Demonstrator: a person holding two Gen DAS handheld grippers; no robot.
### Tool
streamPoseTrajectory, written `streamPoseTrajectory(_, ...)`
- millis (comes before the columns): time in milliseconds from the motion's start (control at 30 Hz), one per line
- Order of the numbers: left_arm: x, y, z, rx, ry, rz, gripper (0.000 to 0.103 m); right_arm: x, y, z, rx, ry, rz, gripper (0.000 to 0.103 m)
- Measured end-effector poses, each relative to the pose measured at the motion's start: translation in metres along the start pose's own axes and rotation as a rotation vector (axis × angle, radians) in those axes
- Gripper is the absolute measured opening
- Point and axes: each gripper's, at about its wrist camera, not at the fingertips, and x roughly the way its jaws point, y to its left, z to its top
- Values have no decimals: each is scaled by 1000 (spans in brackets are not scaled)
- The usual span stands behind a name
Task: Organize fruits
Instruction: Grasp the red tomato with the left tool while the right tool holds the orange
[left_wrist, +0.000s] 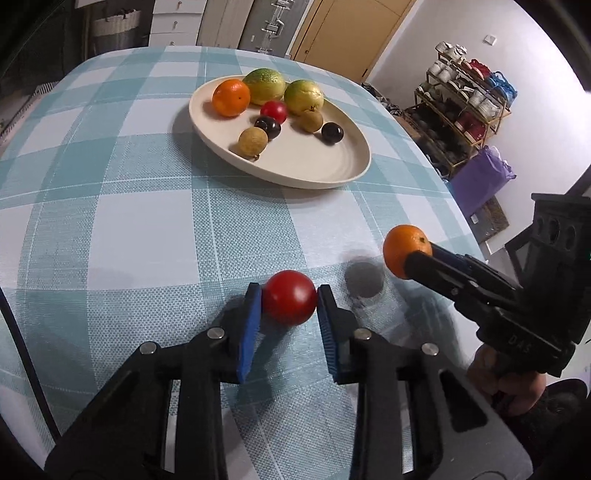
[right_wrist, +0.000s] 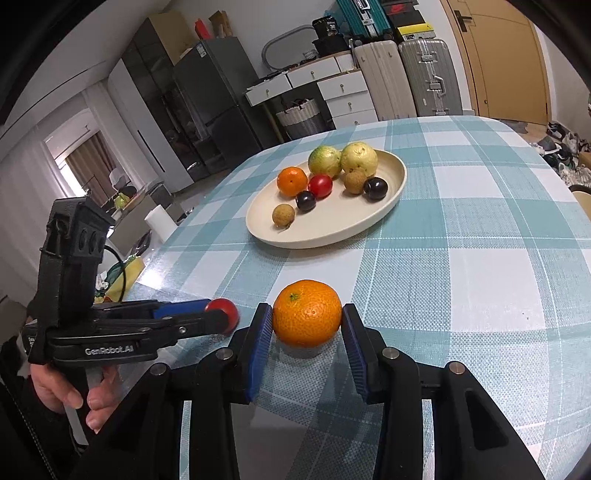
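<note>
Blue-padded jaws of your left gripper (left_wrist: 289, 301) pinch a small round red tomato (left_wrist: 289, 302) on both sides, above the teal-and-white checked tablecloth (left_wrist: 147, 221). Your right gripper (right_wrist: 307, 319) clamps a round orange tangerine (right_wrist: 307, 313) between its pads the same way. Ahead of both jaws, well apart, the cream oval plate (left_wrist: 332, 173) holds the other fruits.

Left gripper (right_wrist: 225, 319) body reads "GenRobot.AI" in white, side-on in right wrist view. Right gripper (left_wrist: 406, 258) housing shows raised "DAS", approx.; other txt illegible.
</note>
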Motion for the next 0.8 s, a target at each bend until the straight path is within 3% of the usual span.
streamPoseTrajectory(800,-16,-20,33,37,-48,18,27,-15,-6,6,10,-38,65,39)
